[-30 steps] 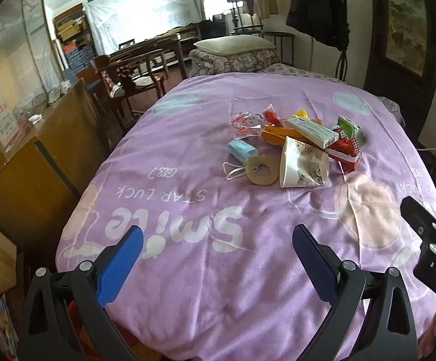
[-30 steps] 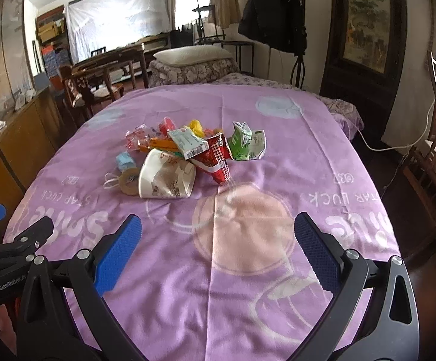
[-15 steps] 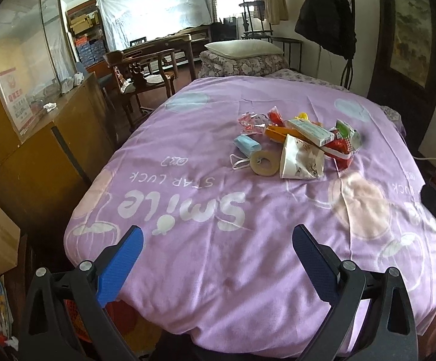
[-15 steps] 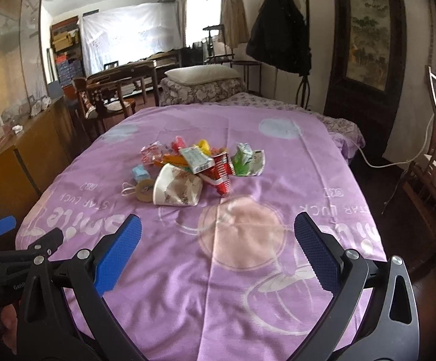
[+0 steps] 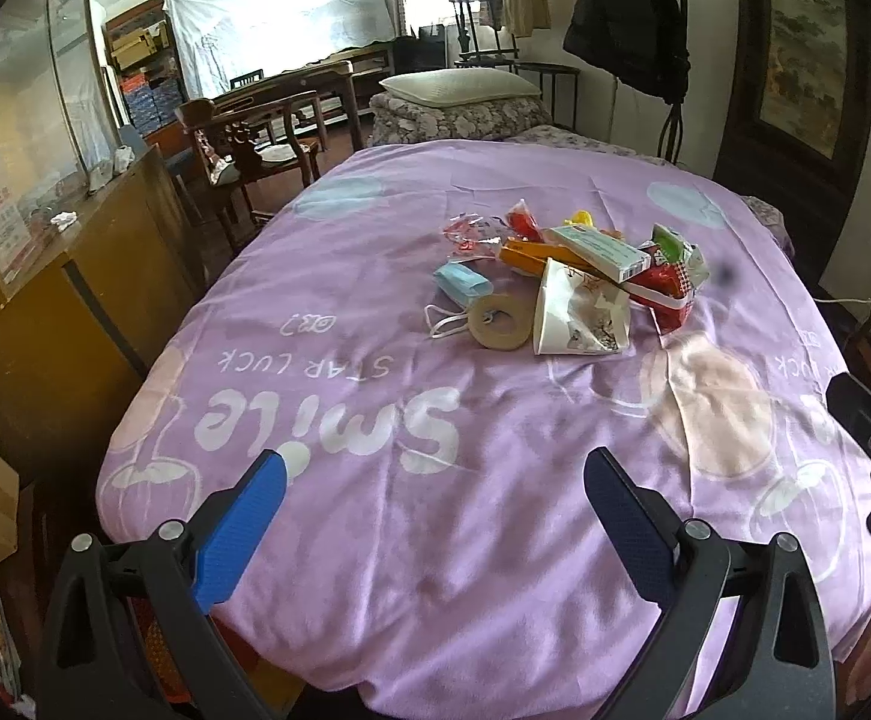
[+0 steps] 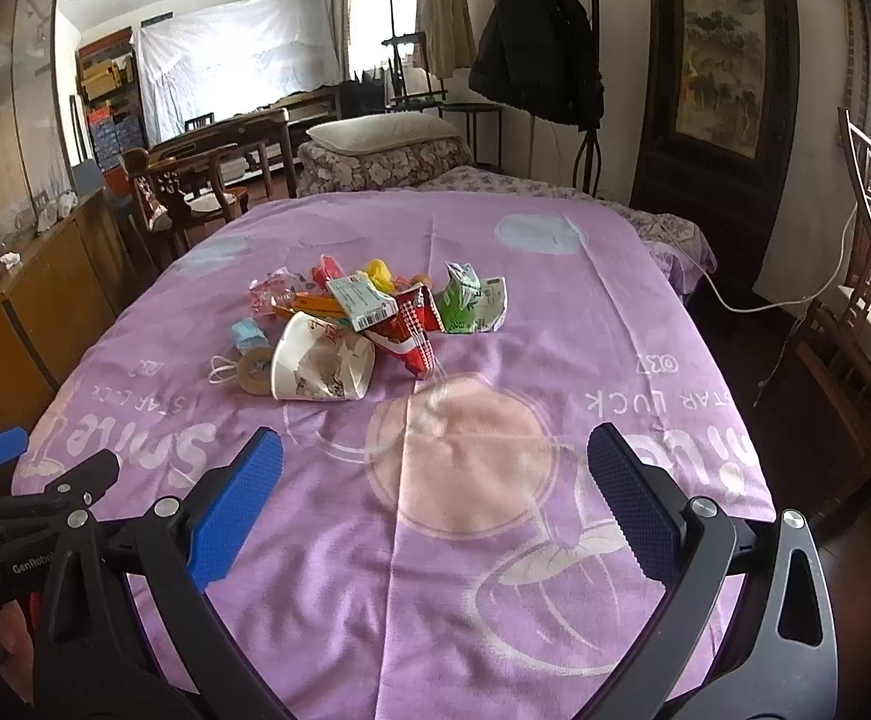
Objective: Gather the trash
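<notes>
Crumpled paper cup [image 6: 322, 367], tape roll [image 5: 500, 321], blue mask [image 5: 461, 283], flat boxes and wrappers form one trash pile [image 6: 369, 318] mid-bench on the purple cloth [image 5: 345, 360]. Both grippers, left gripper [image 5: 435, 510] and right gripper [image 6: 435, 492], hover near the bench's front edge, well short of the pile, fingers spread wide, holding nothing. Risks: pinching cloth with thin wrappers, knocking the overlapping pile apart, mask loops snagging the tape.
</notes>
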A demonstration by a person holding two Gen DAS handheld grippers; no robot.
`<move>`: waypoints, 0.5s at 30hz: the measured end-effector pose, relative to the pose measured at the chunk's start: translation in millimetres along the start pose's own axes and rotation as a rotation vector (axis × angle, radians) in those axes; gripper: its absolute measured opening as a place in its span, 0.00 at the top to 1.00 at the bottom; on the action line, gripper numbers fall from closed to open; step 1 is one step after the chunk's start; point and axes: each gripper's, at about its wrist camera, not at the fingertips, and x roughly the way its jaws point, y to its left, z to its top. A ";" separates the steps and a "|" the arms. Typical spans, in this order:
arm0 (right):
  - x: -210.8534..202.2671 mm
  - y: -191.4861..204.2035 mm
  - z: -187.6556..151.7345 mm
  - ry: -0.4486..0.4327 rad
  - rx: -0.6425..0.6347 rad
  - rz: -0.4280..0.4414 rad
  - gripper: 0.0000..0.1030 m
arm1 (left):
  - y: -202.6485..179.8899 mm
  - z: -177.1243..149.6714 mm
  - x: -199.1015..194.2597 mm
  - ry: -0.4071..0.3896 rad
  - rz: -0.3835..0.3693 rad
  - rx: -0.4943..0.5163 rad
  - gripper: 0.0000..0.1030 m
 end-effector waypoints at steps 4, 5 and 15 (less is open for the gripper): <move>1.7 2.6 -0.2 0.005 -0.006 -0.013 0.05 | -1.8 3.9 5.2 0.012 -0.026 0.005 0.05; 1.7 3.1 0.3 0.005 -0.009 -0.016 0.05 | -2.9 5.0 5.4 0.011 -0.037 0.010 0.05; 11.7 15.6 4.9 0.027 -0.029 -0.067 0.05 | 0.5 13.7 14.7 -0.006 -0.077 0.011 0.05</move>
